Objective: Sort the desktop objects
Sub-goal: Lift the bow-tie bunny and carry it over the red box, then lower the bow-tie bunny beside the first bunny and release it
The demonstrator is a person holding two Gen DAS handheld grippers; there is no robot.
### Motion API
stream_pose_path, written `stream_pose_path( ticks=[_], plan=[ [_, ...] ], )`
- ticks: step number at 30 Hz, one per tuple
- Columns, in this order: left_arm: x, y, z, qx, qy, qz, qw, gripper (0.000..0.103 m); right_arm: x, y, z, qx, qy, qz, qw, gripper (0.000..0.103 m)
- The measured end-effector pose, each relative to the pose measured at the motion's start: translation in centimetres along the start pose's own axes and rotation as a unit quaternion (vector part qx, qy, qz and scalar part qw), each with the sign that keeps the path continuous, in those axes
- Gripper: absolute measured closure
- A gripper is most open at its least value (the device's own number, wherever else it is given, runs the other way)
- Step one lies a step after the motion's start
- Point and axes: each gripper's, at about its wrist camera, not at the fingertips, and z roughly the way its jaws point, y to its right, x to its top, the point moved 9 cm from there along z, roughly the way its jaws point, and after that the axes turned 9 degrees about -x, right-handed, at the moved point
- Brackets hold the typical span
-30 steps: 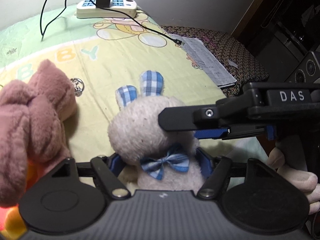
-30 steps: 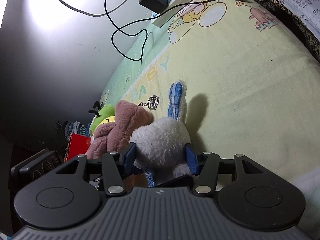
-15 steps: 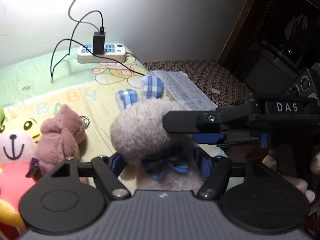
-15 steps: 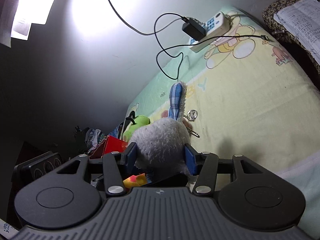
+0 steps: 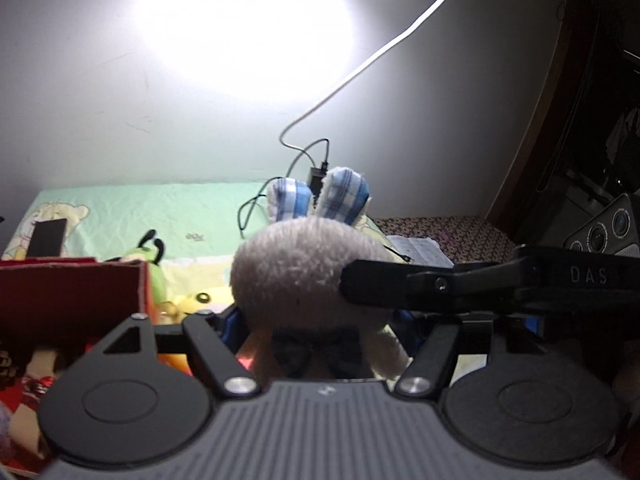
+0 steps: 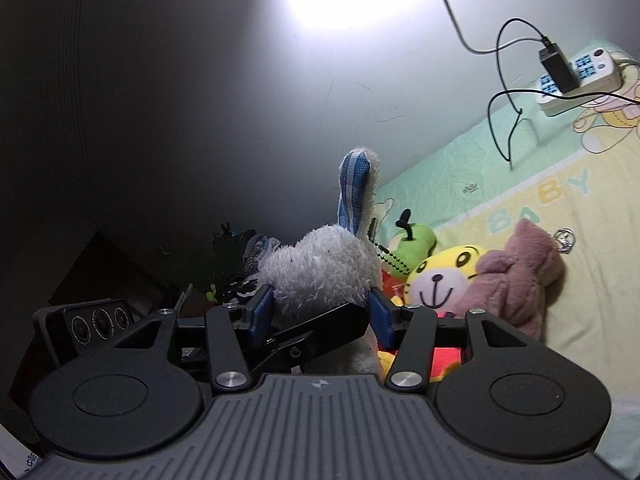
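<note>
both of my grippers are pinching the white bunny plush [image 5: 300, 276]: the left gripper [image 5: 316, 320] has its blue fingers [image 5: 230, 326] pressing into the body at its bow, and the right gripper [image 6: 320, 312] is squeezing the head from the side. the bunny is hanging clear above the bed [image 6: 580, 280]. just beyond it a yellow plush [image 6: 444, 280], a pink plush [image 6: 516, 280] and a green plush [image 6: 416, 240] are lying huddled near the bed's wall edge, beside a red box [image 5: 68, 292]. a power strip [image 6: 580, 76] is sitting at the far corner.
</note>
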Motion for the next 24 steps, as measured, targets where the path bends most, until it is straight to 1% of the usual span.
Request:
stream_pose_path(
  ticks=[1,5,11,16,19,24],
  plan=[
    [0.1,-1.0,-1.5,0.006,0.005,-0.003,1.0,0.034,-0.1,-1.0,0.9,0.004,-0.002,-0.007,1.0,0.049],
    [0.5,-5.2,-4.9,0.037,0.02,-0.012,0.999,0.034,-0.8,-4.5,5.0,0.02,-0.013,-0.023,0.999,0.049],
    [-0.4,-11.7,-8.1,0.075,0.014,-0.043,0.9961,0.034,-2.7,-7.7,11.5,0.025,-0.049,-0.017,0.998,0.049],
    [-2.4,-16.4,-9.2,0.092,-0.006,-0.075,0.9929,0.033,-4.5,-8.4,16.2,0.01,-0.087,0.004,0.996,0.049],
    [-3.5,-18.6,-9.0,0.098,-0.024,-0.076,0.992,0.034,-5.3,-8.2,18.1,0.0,-0.102,0.02,0.995,0.05],
    [-5.4,-20.8,-8.0,0.11,-0.059,-0.071,0.9896,0.034,-6.3,-7.5,20.3,-0.029,-0.136,0.041,0.989,0.05]
  ],
)
